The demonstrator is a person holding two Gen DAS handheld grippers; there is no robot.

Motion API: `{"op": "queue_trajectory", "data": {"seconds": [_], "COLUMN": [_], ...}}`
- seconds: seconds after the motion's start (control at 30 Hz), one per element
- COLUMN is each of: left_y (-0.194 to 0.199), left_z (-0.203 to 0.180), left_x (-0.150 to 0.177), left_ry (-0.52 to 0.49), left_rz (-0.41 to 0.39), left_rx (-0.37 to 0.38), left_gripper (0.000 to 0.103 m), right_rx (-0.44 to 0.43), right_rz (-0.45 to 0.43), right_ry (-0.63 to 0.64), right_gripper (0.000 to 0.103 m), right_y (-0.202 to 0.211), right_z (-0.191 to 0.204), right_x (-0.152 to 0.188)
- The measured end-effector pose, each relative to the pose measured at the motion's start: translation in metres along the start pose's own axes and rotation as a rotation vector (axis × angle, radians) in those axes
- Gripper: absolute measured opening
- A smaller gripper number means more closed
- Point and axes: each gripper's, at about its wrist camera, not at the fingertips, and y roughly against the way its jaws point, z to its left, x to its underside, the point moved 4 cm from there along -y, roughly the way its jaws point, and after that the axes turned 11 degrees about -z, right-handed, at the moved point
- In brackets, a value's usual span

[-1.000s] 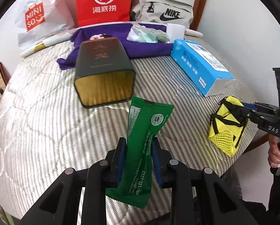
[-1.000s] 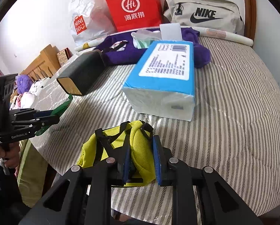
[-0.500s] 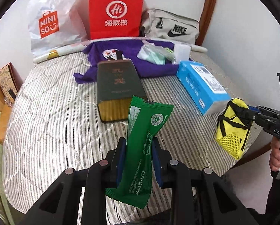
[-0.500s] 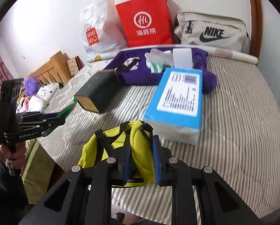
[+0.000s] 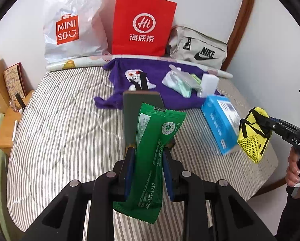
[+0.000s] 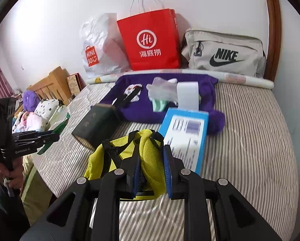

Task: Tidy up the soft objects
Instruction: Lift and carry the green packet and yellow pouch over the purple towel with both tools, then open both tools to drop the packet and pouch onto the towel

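left wrist view: your left gripper [image 5: 147, 170], jaws pinched narrow on the green packet [image 5: 154, 156], packet standing upright between the pads. a second ago the dark box [image 5: 137, 118] and striped bed [image 5: 65, 136] sat closer beneath; both have dropped away, so the packet is lifted clear.

right wrist view: your right gripper [image 6: 151, 172], jaws closed narrow on the yellow mesh pouch [image 6: 127, 154], now off the bed, blue tissue pack [image 6: 188, 138] just behind. both items are airborne, ready to carry, likely toward the bags at the wall.

A striped bed [image 5: 65, 132] carries a purple cloth [image 5: 160, 74] at twelve o'clock, a dark box [image 6: 95, 123] centrally, a blue pack [image 6: 187, 132] toward three.
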Motion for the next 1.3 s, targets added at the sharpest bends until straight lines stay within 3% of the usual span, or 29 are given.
{"op": "queue_trajectory", "data": {"seconds": [0.63, 0.97, 1.3], "left_y": [-0.060, -0.105, -0.151], "left_z": [0.009, 0.021, 0.020], "left_x": [-0.067, -0.088, -0.116], "left_ry": [0.025, 0.067, 0.066], "left_rz": [0.016, 0.044, 0.086], "left_rx": [-0.040, -0.022, 0.002], "left_gripper": [0.026, 0.026, 0.026], "right_rx": [0.011, 0.048, 0.089], "right_rz": [-0.040, -0.033, 0.003], "right_ry": [0.031, 0.015, -0.011], "right_gripper": [0.021, 0.021, 0.021], "right_y": [-0.073, -0.125, -0.173], "right_z": [-0.016, -0.034, -0.058], "right_x": [-0.098, -0.128, -0.138]}}
